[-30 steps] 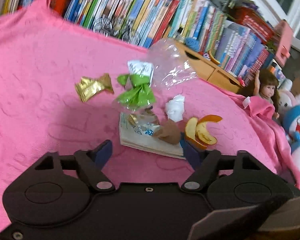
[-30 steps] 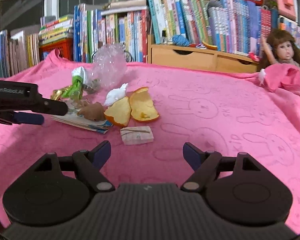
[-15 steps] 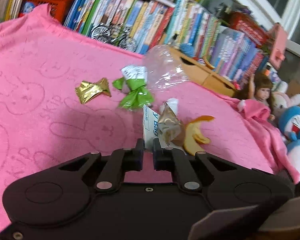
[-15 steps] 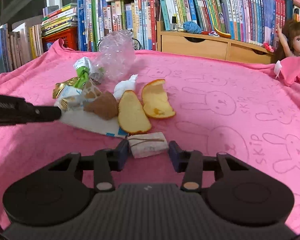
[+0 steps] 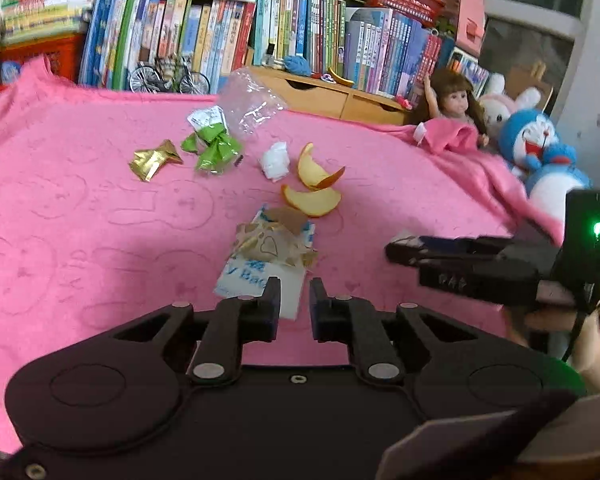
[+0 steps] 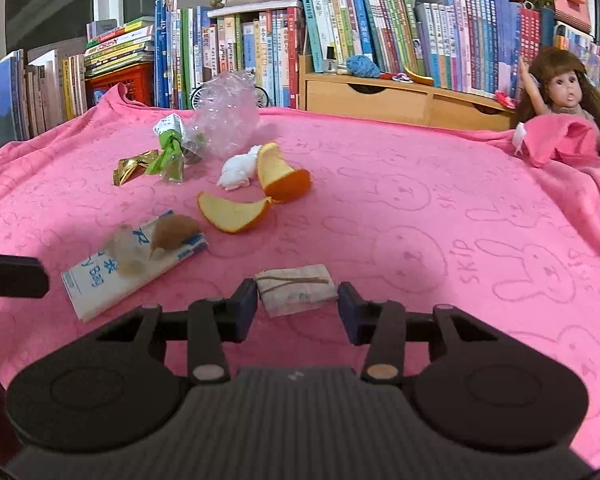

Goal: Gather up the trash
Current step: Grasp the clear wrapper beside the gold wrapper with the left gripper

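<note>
Left wrist view: the left gripper (image 5: pixel 291 304) is opening, its fingers (image 5: pixel 271 307) narrowly apart over the near edge of the flat white packet (image 5: pixel 260 278) on the pink blanket (image 5: pixel 80 216), not visibly pinching it. The packet looks light and floppy, long axis toward 12 o'clock; a crinkly wrapper (image 5: pixel 270 240) lies on it. Best taken by the near edge. Right wrist view: the right gripper (image 6: pixel 298 307) sits half open, fingers (image 6: pixel 244 309) bracketing a small folded paper (image 6: pixel 296 289), soft, light, long axis 3 to 9 o'clock; contact looks likely on the left finger, unclear on the right.

Peels (image 6: pixel 256 196) lie behind the flat bag (image 6: pixel 132 264) — books (image 6: pixel 340 32) line the blanket's (image 6: pixel 420 208) far edge.
</note>
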Motion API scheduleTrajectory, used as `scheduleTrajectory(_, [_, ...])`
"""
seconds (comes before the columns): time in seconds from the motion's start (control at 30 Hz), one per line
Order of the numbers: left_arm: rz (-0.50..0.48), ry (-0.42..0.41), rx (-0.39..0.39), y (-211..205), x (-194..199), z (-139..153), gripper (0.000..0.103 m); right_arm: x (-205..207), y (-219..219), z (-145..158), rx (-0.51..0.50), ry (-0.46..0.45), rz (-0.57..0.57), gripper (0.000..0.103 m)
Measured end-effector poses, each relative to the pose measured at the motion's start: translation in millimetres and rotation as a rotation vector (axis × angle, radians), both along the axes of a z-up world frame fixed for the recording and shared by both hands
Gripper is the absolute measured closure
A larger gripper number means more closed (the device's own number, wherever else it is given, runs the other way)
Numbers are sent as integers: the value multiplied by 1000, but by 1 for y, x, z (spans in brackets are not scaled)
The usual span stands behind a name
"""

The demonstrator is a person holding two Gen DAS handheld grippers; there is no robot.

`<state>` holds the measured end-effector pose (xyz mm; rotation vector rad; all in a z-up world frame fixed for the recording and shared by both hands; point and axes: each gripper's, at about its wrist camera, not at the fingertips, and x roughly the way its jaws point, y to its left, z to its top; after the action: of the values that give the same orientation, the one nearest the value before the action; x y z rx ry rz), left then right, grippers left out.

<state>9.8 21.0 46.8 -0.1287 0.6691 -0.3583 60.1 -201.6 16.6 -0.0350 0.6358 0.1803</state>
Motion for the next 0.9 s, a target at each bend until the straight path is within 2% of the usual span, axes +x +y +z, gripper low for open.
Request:
scheduleTrajectory(0.03, [4, -24, 29, -1, -6, 1, 70, -1, -2, 0, 0, 1, -2, 53])
scheduleTrajectory(0.07, [6, -47, 55, -3, -9, 1, 41, -3, -3, -1, 0, 2, -5, 53])
scheduleTrajectory(0.1, [9, -73, 83, -4, -10, 0, 21, -4, -5, -1, 0, 3, -7, 53])
scheduleTrajectory(0.2, [-3, -135, 169, -12, -10, -5, 16, -8, -8, -2, 11, 9, -10, 53])
scheduleTrajectory(0.27, [-18, -142, 210, -17, 0, -12, 15, -10, -8, -4, 13, 11, -11, 53])
scheduleTrajectory(0.37, [15, -111, 237, -23, 17, -19, 16, -14, -8, -4, 14, 6, -9, 52])
scheduleTrajectory(0.43, [25, -129, 196, -21, 20, -15, 16, -16, -8, -4, 14, 6, -7, 52])
scheduleTrajectory(0.5, [-5, -145, 108, -20, 25, -10, 15, -17, -9, -4, 16, 6, -6, 52])
scheduleTrajectory(0.57, [-19, -127, 41, -20, 37, -9, 13, -17, -9, -4, 17, 8, -8, 52])
scheduleTrajectory(0.63, [0, -102, 31, -24, 49, -14, 13, -17, -9, -5, 21, 7, -10, 52])
scheduleTrajectory(0.7, [26, -82, 77, -30, 61, -22, 14, -18, -9, -5, 23, 8, -7, 52])
scheduleTrajectory(0.73, [33, -69, 109, -34, 64, -26, 17, -20, -9, -5, 22, 7, -5, 52])
scheduleTrajectory(0.77, [26, -65, 125, -36, 65, -28, 24, -21, -8, -5, 20, 5, -3, 52])
scheduleTrajectory(0.9, [-38, -88, 116, -38, 55, -31, 51, -25, -9, -5, 20, 2, 1, 52])
